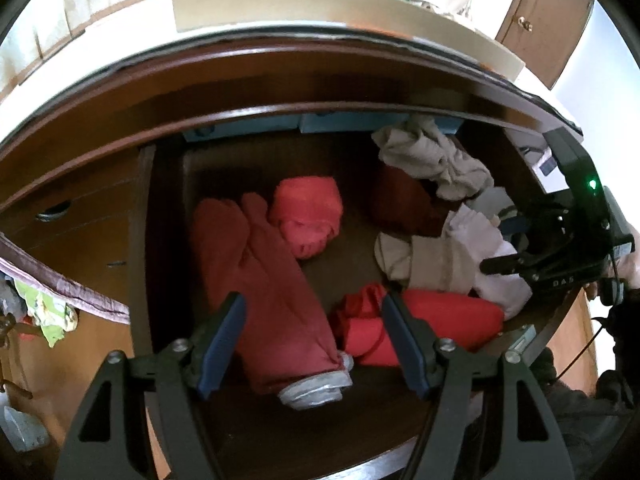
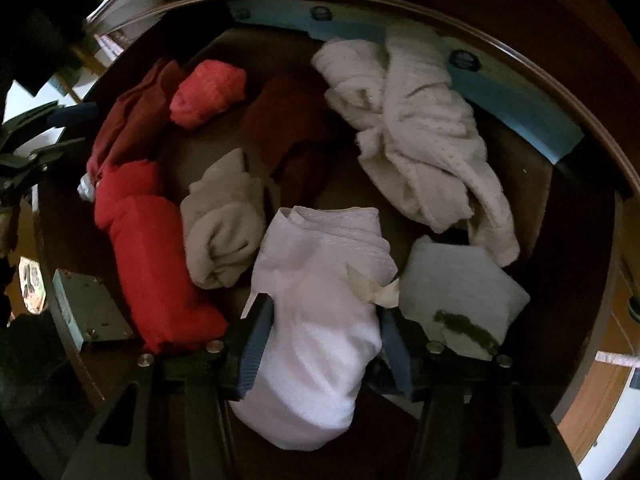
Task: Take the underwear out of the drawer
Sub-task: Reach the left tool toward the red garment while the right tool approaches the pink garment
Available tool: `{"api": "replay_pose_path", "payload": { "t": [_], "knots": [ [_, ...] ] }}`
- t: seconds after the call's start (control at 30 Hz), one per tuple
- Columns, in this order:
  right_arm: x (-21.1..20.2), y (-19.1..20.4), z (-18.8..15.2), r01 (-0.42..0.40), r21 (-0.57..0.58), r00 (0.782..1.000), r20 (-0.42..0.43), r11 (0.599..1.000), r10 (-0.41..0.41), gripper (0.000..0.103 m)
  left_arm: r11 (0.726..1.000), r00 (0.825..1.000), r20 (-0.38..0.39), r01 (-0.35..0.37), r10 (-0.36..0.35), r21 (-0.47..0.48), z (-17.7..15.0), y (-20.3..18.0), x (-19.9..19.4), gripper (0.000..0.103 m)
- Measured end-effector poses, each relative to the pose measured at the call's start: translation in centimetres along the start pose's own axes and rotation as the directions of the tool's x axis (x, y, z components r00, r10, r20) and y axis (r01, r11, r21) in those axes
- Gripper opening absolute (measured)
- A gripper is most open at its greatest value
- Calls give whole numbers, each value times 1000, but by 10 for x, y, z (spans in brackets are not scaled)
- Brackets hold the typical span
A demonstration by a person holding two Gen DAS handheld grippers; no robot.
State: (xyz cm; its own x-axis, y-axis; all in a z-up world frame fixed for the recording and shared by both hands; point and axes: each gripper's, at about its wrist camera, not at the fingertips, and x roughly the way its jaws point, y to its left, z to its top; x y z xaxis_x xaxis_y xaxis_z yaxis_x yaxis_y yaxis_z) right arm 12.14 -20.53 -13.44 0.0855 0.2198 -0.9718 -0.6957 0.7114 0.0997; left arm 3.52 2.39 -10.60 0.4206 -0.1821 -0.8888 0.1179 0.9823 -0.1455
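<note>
The white underwear [image 2: 316, 312] lies in the open drawer [image 2: 520, 92], right between the two fingers of the right gripper [image 2: 320, 340]. Its long side runs from 6 o'clock up to 12 o'clock, the same way the fingers point. The pads sit at 9 and 3 o'clock of the cloth and look like they touch it, so it seems to be squeezed. The left gripper [image 1: 312, 340] is spread wide and holds nothing. It hangs over the red clothes [image 1: 264, 280], with the white piece far off at its 2 o'clock. The right hand is the nearer one.
</note>
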Motion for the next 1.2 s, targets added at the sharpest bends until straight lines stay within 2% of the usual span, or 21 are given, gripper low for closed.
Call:
{"api": "replay_pose_path", "payload": {
  "t": [0.23, 0.4, 0.53, 0.7, 0.9, 1.2],
  "knots": [
    [2, 7, 1, -23, -23, 1000, 6, 999, 23, 56, 999, 998, -66, -4, 2, -38, 8, 4, 11, 71],
    [2, 6, 0, -43, -32, 999, 19, 999, 43, 56, 996, 991, -99, -85, 85, 0, 13, 1, 20, 71],
    [-3, 4, -8, -40, -51, 999, 19, 998, 41, 56, 993, 987, -111, -119, 117, -7, 17, 5, 24, 71],
    [-9, 7, -13, -47, -59, 998, 26, 997, 48, 56, 986, 976, -139, -162, 165, 31, 19, 2, 30, 71],
    [-15, 9, -16, -53, -58, 998, 41, 997, 55, 56, 981, 965, -176, -190, 193, 37, 26, 3, 44, 71],
    [-19, 4, -18, -63, -43, 997, 51, 997, 65, 56, 953, 937, -205, -253, 284, 164, 28, -12, 62, 69]
  ]
}}
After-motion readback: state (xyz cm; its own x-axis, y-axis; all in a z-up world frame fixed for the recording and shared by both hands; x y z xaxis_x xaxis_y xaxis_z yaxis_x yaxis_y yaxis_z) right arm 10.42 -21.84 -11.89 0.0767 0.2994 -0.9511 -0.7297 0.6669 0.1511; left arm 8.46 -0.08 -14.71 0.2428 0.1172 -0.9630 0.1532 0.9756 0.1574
